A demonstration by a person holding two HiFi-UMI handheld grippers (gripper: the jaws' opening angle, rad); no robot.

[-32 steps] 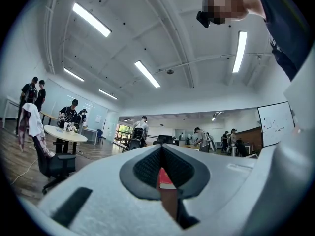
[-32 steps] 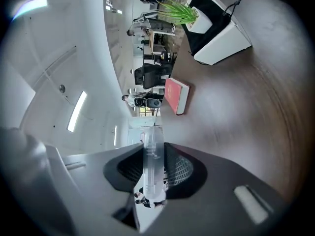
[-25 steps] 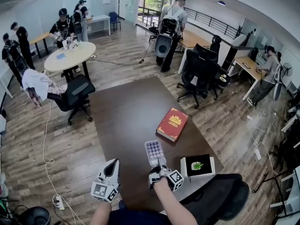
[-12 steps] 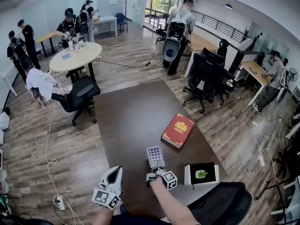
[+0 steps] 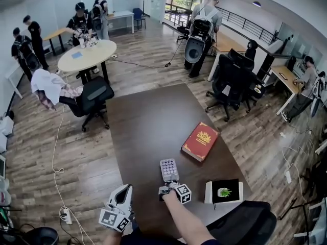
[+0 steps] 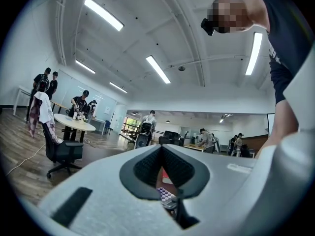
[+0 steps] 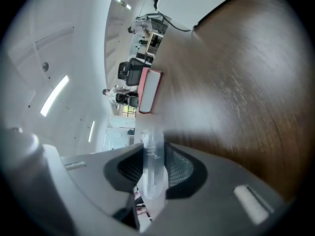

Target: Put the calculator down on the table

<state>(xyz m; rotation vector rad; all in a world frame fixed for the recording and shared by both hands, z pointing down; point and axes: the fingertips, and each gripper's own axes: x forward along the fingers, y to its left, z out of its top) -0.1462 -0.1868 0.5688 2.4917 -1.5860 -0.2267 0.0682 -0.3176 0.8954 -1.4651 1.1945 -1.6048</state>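
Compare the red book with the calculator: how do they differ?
The red book lies free on the table; the calculator is clamped in the right gripper. The red book is larger, with a gold emblem; the calculator is smaller, pale, with rows of keys. Both face up.

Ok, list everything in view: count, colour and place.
table: one, dark brown, centre.
calculator: one, grey with purplish keys, held at the table's near end.
book: one, red with a gold crest, on the table's right side.
flat item: one, black with white edges and a green motif, table's near right corner.
round table: one, pale, far left.
office chairs: several, black, around the room.
people: several, mostly dark clothes, background.
left claw: one, white, shut and empty, lower left.
right claw: one, white, shut on the calculator.
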